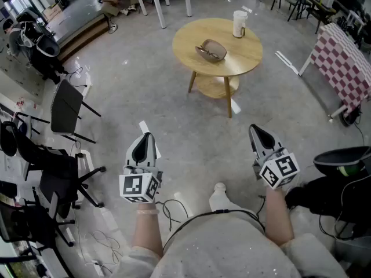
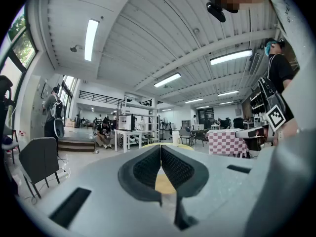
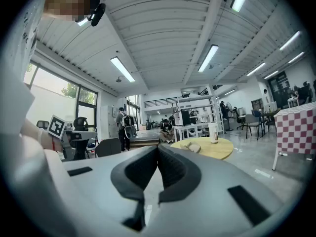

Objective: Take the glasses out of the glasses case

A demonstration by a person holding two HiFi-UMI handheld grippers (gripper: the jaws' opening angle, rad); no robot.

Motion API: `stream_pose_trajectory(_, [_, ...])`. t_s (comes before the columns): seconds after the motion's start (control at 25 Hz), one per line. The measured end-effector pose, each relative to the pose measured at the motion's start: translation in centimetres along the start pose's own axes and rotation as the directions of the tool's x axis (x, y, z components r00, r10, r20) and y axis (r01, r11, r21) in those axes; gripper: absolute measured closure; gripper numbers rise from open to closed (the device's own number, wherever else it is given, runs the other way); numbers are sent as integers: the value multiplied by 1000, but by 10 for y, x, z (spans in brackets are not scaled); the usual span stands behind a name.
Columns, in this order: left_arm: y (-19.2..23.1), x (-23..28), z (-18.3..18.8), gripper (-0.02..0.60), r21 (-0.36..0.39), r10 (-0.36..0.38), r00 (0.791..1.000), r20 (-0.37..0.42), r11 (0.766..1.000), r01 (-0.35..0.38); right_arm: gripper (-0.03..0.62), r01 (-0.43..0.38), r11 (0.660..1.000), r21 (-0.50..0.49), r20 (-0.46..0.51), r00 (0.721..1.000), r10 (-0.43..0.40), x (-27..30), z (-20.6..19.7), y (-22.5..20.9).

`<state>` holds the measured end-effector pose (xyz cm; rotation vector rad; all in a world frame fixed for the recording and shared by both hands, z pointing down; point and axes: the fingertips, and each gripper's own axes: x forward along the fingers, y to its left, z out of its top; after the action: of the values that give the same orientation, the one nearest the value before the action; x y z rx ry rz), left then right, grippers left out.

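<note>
Left hand-held gripper (image 1: 145,139) jaws together, right hand-held gripper (image 1: 258,132) jaws together, both empty, well short of the round surface (image 1: 246,59). The glasses case (image 1: 211,50) lies near its middle, a cup (image 1: 239,24) by the far edge.

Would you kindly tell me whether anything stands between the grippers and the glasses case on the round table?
Nothing visible does. Only bare floor lies between the left gripper, the right gripper and the round table. The glasses case lies near the table's middle; the cup stands beyond it at the far edge.
</note>
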<state>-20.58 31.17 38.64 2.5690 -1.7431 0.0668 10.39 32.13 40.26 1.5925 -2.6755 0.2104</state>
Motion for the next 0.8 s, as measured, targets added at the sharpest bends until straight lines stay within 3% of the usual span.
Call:
stream_pose_trajectory(0.44, [-5, 93, -2, 577, -34, 48, 999, 16, 998, -47, 588, -60, 998, -4, -25, 998, 60, 55, 4, -72])
stream_pose_trajectory(0.8, [-27, 139, -5, 577, -38, 26, 1000, -3, 999, -26, 588, -61, 998, 18, -36, 997, 62, 69, 8, -119])
